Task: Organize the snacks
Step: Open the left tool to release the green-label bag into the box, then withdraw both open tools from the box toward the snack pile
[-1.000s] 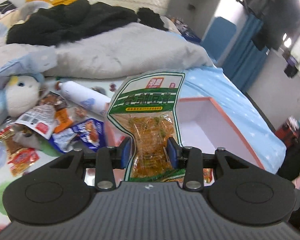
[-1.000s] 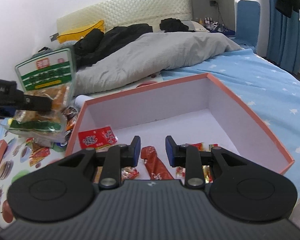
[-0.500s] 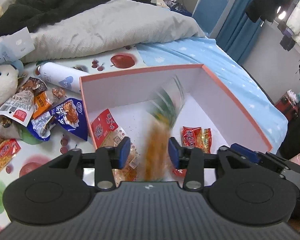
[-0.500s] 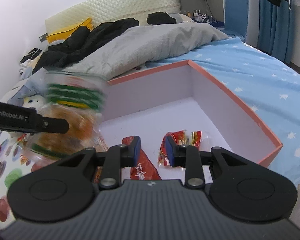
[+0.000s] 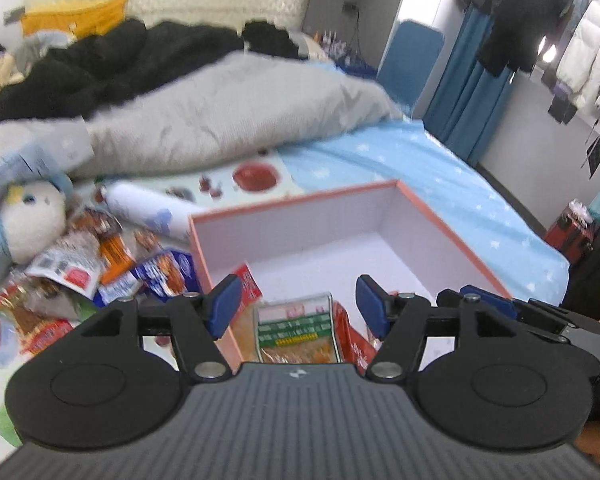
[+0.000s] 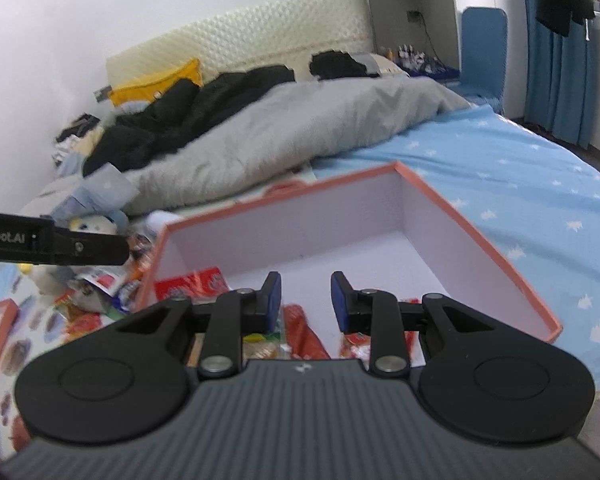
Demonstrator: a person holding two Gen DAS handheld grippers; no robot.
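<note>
Left gripper (image 5: 298,306) has just opened, green snack bag (image 5: 296,332) now lying in box (image 5: 452,236).

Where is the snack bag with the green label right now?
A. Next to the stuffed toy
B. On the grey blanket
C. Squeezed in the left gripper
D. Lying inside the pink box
D: the green-label bag lies in the pink box, below the left gripper, whose jaws have just been opening and hold nothing.
</note>
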